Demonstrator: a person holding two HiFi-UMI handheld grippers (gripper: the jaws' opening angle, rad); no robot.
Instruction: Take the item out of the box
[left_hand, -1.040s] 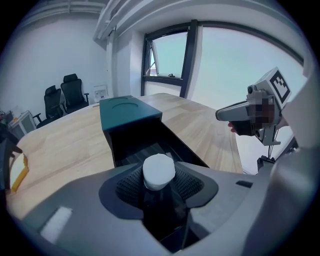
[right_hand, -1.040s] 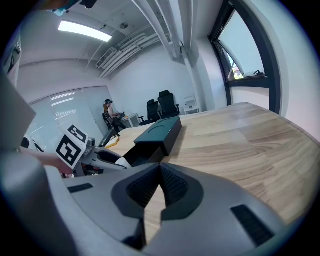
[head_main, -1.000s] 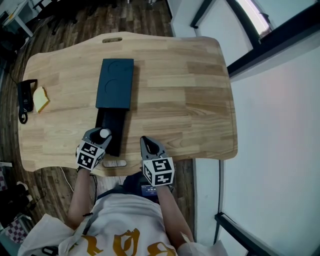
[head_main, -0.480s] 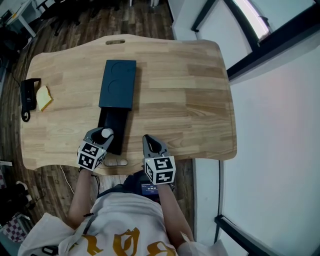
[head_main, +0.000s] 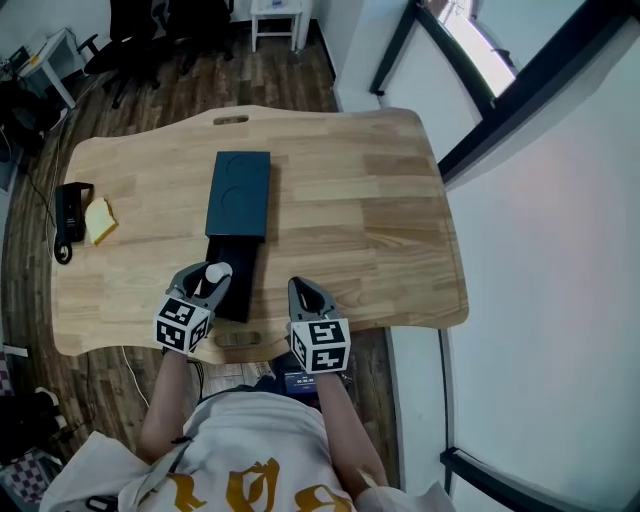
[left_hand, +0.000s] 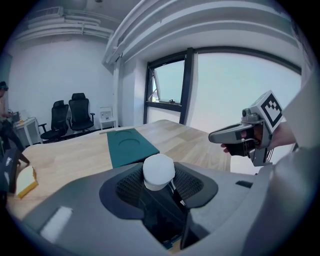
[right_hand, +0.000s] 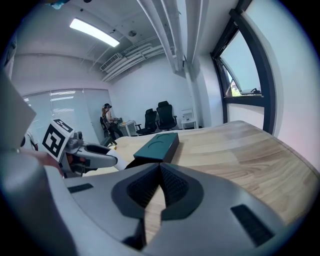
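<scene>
A dark teal box (head_main: 239, 193) lies lengthwise on the wooden table (head_main: 360, 220), and its black inner tray (head_main: 236, 262) is slid out toward me. My left gripper (head_main: 210, 276) hovers over the tray's near end, shut on a small white round item (head_main: 215, 271). In the left gripper view that white item (left_hand: 159, 171) sits between the two pads, with the teal box (left_hand: 131, 145) beyond. My right gripper (head_main: 303, 292) is shut and empty at the table's near edge, to the right of the tray. The right gripper view shows the box (right_hand: 157, 146) and the left gripper (right_hand: 87, 152).
A yellow sponge-like block (head_main: 100, 219) and a black device (head_main: 70, 213) with a cord lie at the table's left edge. A handle slot (head_main: 230, 120) is cut at the far edge. Office chairs (head_main: 130, 40) stand on the floor beyond; a window wall runs along the right.
The head view has tipped up, so the table sits lower in the picture. Both grippers keep about the same places, and the left one still holds the white item.
</scene>
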